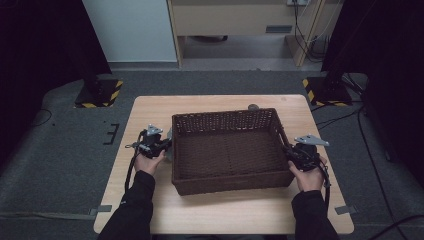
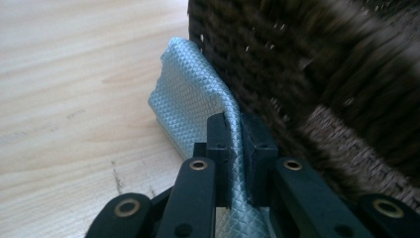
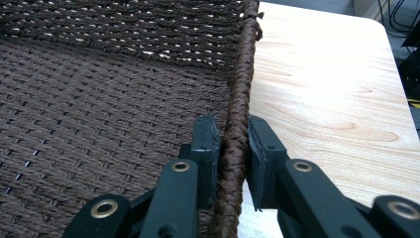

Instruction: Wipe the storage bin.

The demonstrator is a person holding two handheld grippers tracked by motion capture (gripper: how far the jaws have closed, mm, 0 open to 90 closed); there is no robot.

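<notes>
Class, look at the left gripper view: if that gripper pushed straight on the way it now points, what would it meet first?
The left gripper is shut on a grey textured cloth. That cloth comes first, bunched against the basket wall; beyond it lies bare table, though depth is hard to judge.

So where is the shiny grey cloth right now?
The grey cloth is pinched in the left gripper, lying on the wooden table right against the outside of the brown basket, at its left side in the high view.

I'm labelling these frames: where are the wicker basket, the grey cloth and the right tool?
wicker basket [image 1: 227,116], high view, far wall.
grey cloth [image 2: 185,99], left gripper view, textured face.
right tool [image 3: 234,148], right gripper view, between its fingertips.
</notes>
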